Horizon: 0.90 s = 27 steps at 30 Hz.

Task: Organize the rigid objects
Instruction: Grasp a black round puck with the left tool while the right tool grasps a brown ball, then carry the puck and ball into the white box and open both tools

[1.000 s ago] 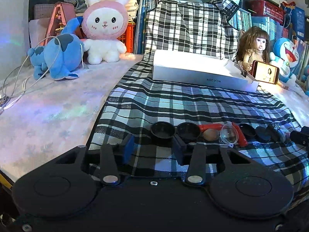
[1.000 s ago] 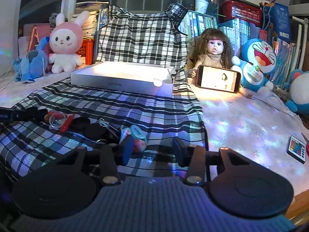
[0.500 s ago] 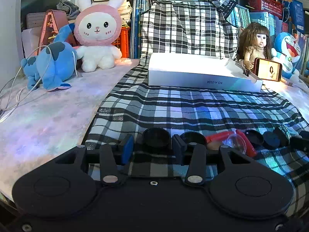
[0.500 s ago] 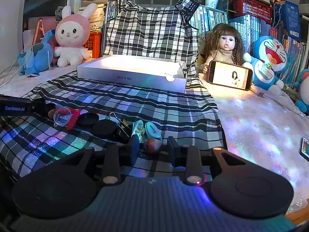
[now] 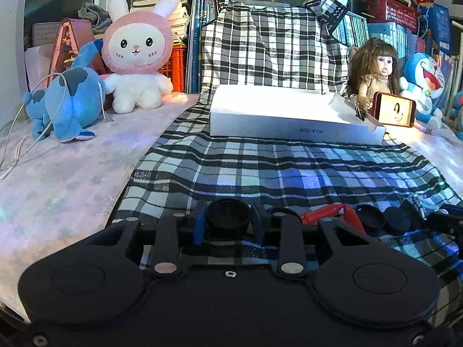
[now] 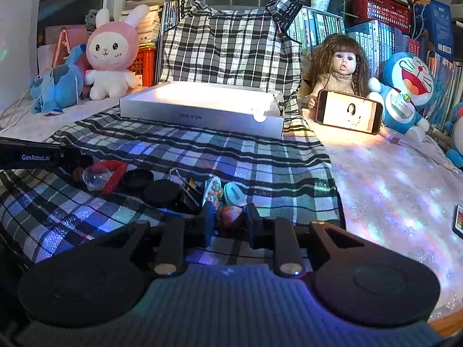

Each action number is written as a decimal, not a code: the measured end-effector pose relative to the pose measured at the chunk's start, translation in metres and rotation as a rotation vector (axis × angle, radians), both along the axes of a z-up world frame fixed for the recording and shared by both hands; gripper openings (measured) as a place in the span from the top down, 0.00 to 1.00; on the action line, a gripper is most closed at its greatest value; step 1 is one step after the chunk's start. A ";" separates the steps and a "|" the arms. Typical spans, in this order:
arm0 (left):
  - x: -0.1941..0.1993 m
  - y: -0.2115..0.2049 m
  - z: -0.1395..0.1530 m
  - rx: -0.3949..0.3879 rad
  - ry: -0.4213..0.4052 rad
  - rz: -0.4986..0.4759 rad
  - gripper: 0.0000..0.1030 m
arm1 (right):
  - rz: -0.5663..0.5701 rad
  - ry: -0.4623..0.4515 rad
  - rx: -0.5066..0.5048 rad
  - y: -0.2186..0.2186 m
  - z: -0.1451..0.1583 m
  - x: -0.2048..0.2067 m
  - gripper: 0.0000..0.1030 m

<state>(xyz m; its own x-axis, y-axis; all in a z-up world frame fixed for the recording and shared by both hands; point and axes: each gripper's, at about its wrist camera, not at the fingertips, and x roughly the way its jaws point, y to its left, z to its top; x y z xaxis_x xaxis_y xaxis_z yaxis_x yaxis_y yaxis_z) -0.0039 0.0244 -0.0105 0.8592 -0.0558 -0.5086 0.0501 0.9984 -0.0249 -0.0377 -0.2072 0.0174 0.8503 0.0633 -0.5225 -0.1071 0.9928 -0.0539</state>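
- Black-and-white plaid cloth [image 5: 260, 170] covers the surface, and our small things lie in a row along its near edge.
- Left claw [image 5: 228, 221] has just been closing, and we see it clamped on a round black cap [image 5: 228, 215] at the row's left end.
- Right claw [image 6: 230, 221] has just been closing too, pinched on a small reddish piece [image 6: 230, 215] at the right end.
- Between them lie a clear dome [image 6: 96, 175], a red clip [image 6: 117, 175] and black discs [image 6: 160, 192].
- The white box [image 6: 202, 110] sits well behind on the cloth.
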 end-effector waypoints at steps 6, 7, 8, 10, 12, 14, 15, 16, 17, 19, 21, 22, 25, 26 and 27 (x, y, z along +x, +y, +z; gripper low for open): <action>0.007 0.001 0.015 -0.040 0.006 -0.021 0.70 | -0.017 -0.017 0.036 -0.006 0.016 0.005 0.74; 0.010 0.001 0.018 -0.041 0.006 -0.025 0.70 | -0.021 -0.018 0.046 -0.008 0.019 0.007 0.74; 0.012 0.000 0.021 -0.038 0.006 -0.029 0.70 | -0.026 -0.017 0.056 -0.009 0.021 0.010 0.74; 0.017 -0.003 0.027 -0.029 0.007 -0.038 0.70 | -0.032 -0.011 0.074 -0.012 0.025 0.017 0.74; 0.023 -0.004 0.033 -0.031 0.018 -0.049 0.70 | -0.035 0.003 0.093 -0.014 0.029 0.026 0.74; 0.030 -0.005 0.038 -0.049 0.033 -0.061 0.70 | -0.040 0.013 0.115 -0.017 0.033 0.035 0.74; 0.034 -0.005 0.040 -0.058 0.038 -0.066 0.70 | -0.040 0.019 0.122 -0.018 0.035 0.040 0.74; 0.039 -0.006 0.043 -0.064 0.043 -0.068 0.70 | -0.039 0.024 0.130 -0.018 0.037 0.044 0.74; 0.042 -0.006 0.044 -0.065 0.047 -0.069 0.70 | -0.037 0.029 0.136 -0.019 0.038 0.049 0.74; 0.051 -0.009 0.048 -0.069 0.054 -0.075 0.70 | -0.035 0.037 0.146 -0.020 0.042 0.059 0.74; 0.059 -0.012 0.051 -0.072 0.060 -0.084 0.70 | -0.033 0.040 0.157 -0.019 0.046 0.069 0.74; 0.064 -0.014 0.053 -0.072 0.062 -0.088 0.70 | -0.033 0.042 0.163 -0.019 0.048 0.075 0.74; 0.079 -0.018 0.060 -0.078 0.061 -0.096 0.70 | -0.028 0.055 0.182 -0.018 0.053 0.092 0.74; 0.084 -0.019 0.063 -0.082 0.062 -0.098 0.70 | -0.026 0.059 0.186 -0.018 0.055 0.097 0.74; 0.089 -0.020 0.066 -0.087 0.063 -0.105 0.70 | -0.024 0.062 0.187 -0.017 0.056 0.104 0.74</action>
<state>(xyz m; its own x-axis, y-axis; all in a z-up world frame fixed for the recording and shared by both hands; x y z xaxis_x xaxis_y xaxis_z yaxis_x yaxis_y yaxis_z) 0.0854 0.0046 0.0552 0.8130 -0.1898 -0.5504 0.1497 0.9817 -0.1173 0.0660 -0.2243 0.0737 0.8193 0.1445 -0.5548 -0.0806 0.9871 0.1381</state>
